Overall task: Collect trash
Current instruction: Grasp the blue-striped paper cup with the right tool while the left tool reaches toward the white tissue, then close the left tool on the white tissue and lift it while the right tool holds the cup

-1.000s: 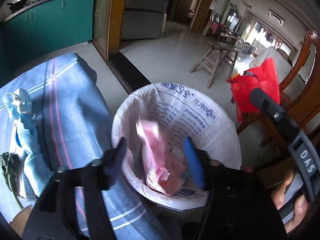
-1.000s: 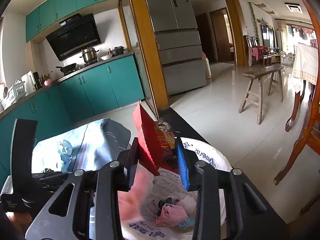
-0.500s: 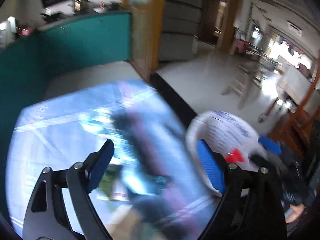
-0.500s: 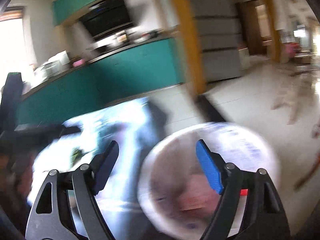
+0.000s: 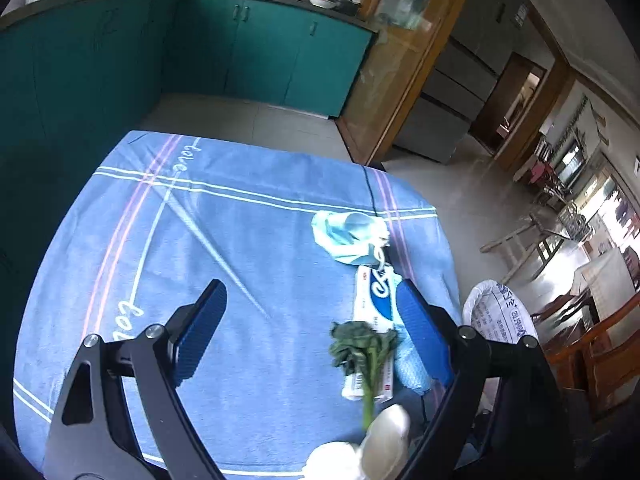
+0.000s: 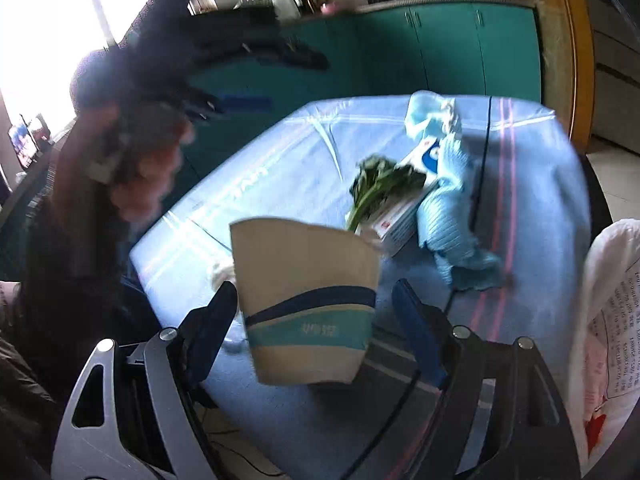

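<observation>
Fingers of the right gripper (image 6: 312,336) stand apart around a paper cup (image 6: 306,304) at the table's near edge, not pressing it. Left gripper (image 5: 310,332) gapes empty. Beyond lie greens (image 5: 362,350), toothpaste box (image 5: 374,300), face mask (image 5: 348,234).

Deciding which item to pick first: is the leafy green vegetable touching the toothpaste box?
Touching. The right wrist view shows the leafy vegetable lying across the toothpaste box, its stem over the box's edge.

A blue face mask (image 5: 347,236), white-and-blue toothpaste box (image 5: 374,300), wilted green leaf stalk (image 5: 366,354) and tilted paper cup (image 6: 306,304) lie beside the white-lined bin (image 5: 496,320)
</observation>
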`<state>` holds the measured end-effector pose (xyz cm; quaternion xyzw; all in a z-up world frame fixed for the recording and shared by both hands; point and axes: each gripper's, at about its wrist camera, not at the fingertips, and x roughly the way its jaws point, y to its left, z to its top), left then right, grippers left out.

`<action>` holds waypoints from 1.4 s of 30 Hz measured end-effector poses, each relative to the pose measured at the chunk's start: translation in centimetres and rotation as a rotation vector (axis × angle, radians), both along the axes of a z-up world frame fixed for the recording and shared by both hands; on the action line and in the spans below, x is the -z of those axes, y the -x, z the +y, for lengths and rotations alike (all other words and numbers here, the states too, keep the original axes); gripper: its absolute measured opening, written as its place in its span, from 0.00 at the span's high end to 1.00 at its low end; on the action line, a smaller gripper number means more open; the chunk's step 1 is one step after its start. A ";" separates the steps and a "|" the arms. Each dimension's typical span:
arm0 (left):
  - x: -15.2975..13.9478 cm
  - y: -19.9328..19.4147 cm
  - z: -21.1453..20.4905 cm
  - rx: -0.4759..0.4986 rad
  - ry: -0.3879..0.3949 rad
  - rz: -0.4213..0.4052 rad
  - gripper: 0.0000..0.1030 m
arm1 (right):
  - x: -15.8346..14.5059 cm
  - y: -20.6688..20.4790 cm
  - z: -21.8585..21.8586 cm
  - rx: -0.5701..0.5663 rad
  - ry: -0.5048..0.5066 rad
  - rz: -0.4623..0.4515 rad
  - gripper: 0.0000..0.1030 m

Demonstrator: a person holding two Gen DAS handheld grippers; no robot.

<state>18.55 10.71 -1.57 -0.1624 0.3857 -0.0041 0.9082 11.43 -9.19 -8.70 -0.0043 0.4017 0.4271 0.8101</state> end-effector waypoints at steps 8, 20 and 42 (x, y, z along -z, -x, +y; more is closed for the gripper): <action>0.8 0.5 1.0 -0.008 0.006 0.023 0.15 | 1.1 -0.7 0.7 -0.003 -0.041 0.062 0.27; 0.5 1.7 0.5 0.060 -0.030 0.016 0.15 | -2.0 -1.0 -5.5 0.198 -0.113 -0.054 0.27; 6.2 6.8 -7.5 0.591 -0.190 0.204 0.12 | 0.6 -2.6 -5.3 0.382 0.119 -0.079 0.13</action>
